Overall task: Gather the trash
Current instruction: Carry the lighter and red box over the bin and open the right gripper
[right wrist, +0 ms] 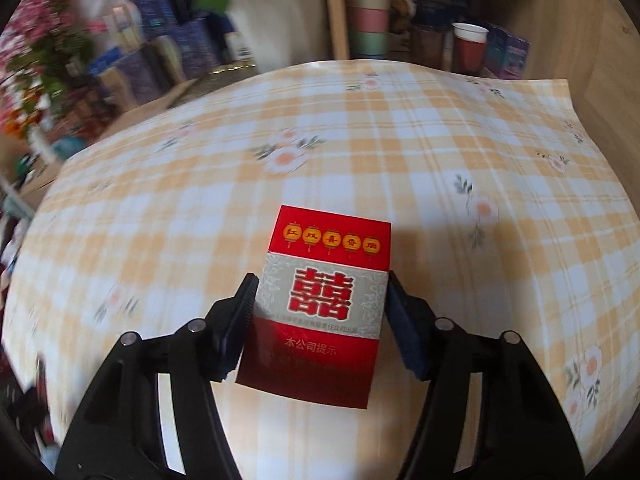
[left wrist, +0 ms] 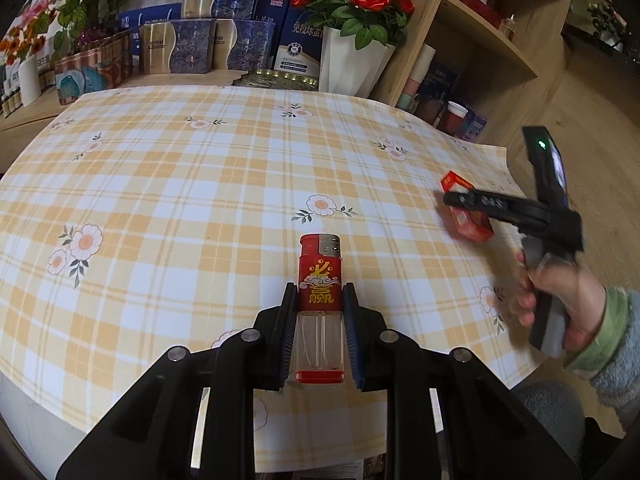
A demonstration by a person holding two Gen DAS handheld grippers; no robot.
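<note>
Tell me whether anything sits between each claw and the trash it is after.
Nothing visible does. The left claw already has the red lighter between its fingers, and the right claw has closed on the red cigarette pack. Where they must go is not in view, so that path cannot be judged.

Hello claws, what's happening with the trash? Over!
Left claw shut on lighter. Right claw shut on red box. Nothing blocking above the tablecloth.
</note>
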